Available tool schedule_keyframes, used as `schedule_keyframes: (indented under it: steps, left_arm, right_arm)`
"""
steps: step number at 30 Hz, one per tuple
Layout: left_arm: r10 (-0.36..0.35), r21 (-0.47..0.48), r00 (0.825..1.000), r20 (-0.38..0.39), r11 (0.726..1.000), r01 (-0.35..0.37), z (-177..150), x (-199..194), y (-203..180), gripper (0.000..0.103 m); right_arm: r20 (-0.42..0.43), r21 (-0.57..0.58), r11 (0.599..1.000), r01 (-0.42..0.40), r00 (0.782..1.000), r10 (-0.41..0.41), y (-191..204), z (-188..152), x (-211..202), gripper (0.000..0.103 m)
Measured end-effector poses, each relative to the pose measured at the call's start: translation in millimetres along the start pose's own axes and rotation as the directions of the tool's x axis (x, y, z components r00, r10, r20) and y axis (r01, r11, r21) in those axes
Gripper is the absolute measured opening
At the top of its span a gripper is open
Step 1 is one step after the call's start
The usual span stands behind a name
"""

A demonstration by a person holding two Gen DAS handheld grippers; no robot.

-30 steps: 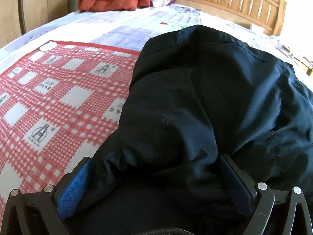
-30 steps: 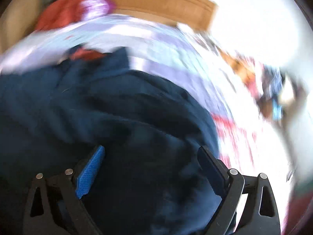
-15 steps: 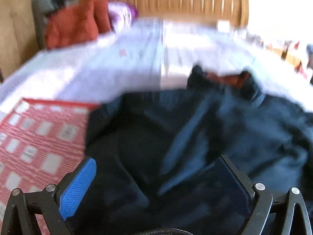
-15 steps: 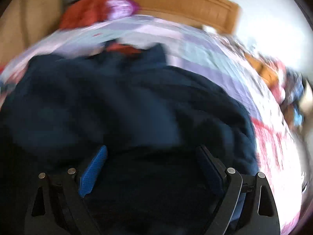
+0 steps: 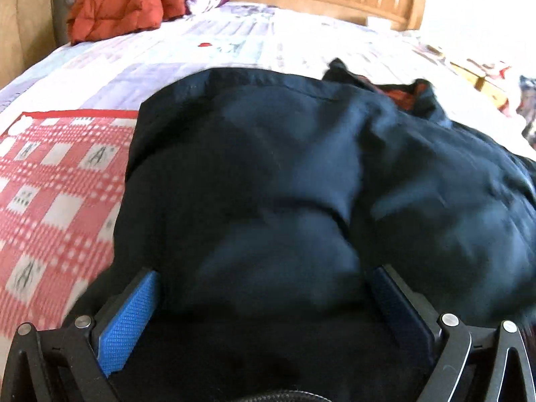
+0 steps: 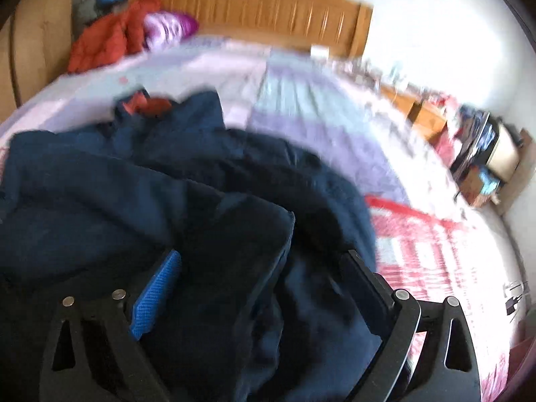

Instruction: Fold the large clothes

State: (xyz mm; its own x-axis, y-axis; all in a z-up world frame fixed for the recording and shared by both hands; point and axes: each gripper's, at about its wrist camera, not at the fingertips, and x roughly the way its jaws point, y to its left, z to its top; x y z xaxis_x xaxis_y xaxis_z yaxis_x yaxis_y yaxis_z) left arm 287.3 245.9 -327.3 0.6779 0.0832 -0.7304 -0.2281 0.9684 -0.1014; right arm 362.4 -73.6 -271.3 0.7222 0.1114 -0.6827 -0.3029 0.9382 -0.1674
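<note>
Both my tools, left tool (image 5: pixel 264 305) and right tool (image 6: pixel 264 288), sit spread wide with the navy jacket (image 5: pixel 301 184) bunched between them mid-frame on the bed (image 5: pixel 167 50), probably gathering fabric for a fold, though it's blurry.

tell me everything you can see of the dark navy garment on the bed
The navy garment is a large jacket-like piece of smooth woven cloth with an orange-red lining showing at its collar. It lies bunched and partly folded on the bed, overlapping a red checked mat. Its near folds fill the wide gaps between the fingers of the left gripper and right gripper.
</note>
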Motion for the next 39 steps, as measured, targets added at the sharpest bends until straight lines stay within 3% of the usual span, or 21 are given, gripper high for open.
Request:
schedule_keyframes:
  steps: [6,9,11,12,14,16,17,20,23,27,31,33,35,36,39]
  left_arm:
    - [-0.033,-0.086,0.999,0.017,0.996,0.034,-15,-27,8,0.102]
    - [-0.022,-0.086,0.998,0.064,0.996,0.027,-4,-34,6,0.102]
    - [-0.002,-0.062,0.997,0.078,0.998,0.007,5,-32,2,0.102]
    - [0.019,-0.043,0.997,0.070,0.999,-0.016,9,-29,2,0.102]
    - [0.068,-0.005,0.998,0.000,0.998,-0.068,10,-8,3,0.102]
    - [0.004,-0.050,0.998,-0.063,0.999,-0.007,5,9,13,0.103]
    - [-0.010,-0.077,0.998,-0.069,0.997,0.005,3,9,17,0.103]
    - [-0.003,-0.103,0.998,-0.065,0.995,-0.004,2,0,20,0.103]
    - [-0.030,-0.107,0.999,-0.012,0.994,0.028,1,-23,12,0.102]
    - [-0.072,-0.031,0.995,0.073,0.997,0.074,15,-42,-23,0.102]
    - [-0.070,-0.022,0.993,0.091,0.997,0.072,55,-20,-51,0.102]
    - [-0.033,-0.039,0.999,0.031,0.999,0.034,63,4,-51,0.102]
    - [0.026,-0.024,0.996,-0.086,0.999,-0.028,55,34,-45,0.103]
    - [0.027,-0.002,0.993,-0.112,1.000,-0.027,48,42,-43,0.103]
    - [0.019,0.073,0.997,-0.075,0.997,-0.013,28,27,-40,0.103]
  right_arm:
    - [0.114,-0.153,0.983,-0.102,0.986,0.120,56,-21,-64,0.098]
    - [0.076,-0.220,0.967,-0.126,0.986,0.146,82,-26,-56,0.098]
    - [0.030,-0.259,0.963,-0.068,0.996,0.079,86,-29,-39,0.098]
    - [0.002,-0.256,0.966,-0.029,1.000,0.031,79,-32,-28,0.098]
    - [-0.073,-0.115,0.993,0.026,0.997,-0.035,35,-40,-8,0.096]
    - [-0.120,0.043,0.998,-0.037,0.992,0.042,-5,-45,-4,0.098]
    - [-0.128,0.044,0.998,-0.035,0.991,0.040,-10,-47,-7,0.098]
    - [-0.052,-0.130,0.990,0.055,0.997,-0.062,11,-49,-30,0.098]
    - [0.000,-0.126,0.992,-0.001,1.000,0.001,20,-51,-54,0.098]
    - [0.073,-0.099,0.992,-0.076,0.994,0.083,44,-41,-71,0.098]
    - [0.108,-0.042,0.993,-0.110,0.988,0.114,71,-8,-57,0.098]
    - [0.076,-0.025,0.993,-0.116,0.990,0.117,79,4,-36,0.098]
    - [-0.028,-0.040,0.999,-0.027,0.999,0.026,71,5,-3,0.098]
    - [-0.057,-0.013,0.999,-0.031,0.998,0.030,58,0,5,0.097]
    - [-0.111,0.075,0.997,0.026,0.994,-0.018,6,-22,13,0.098]
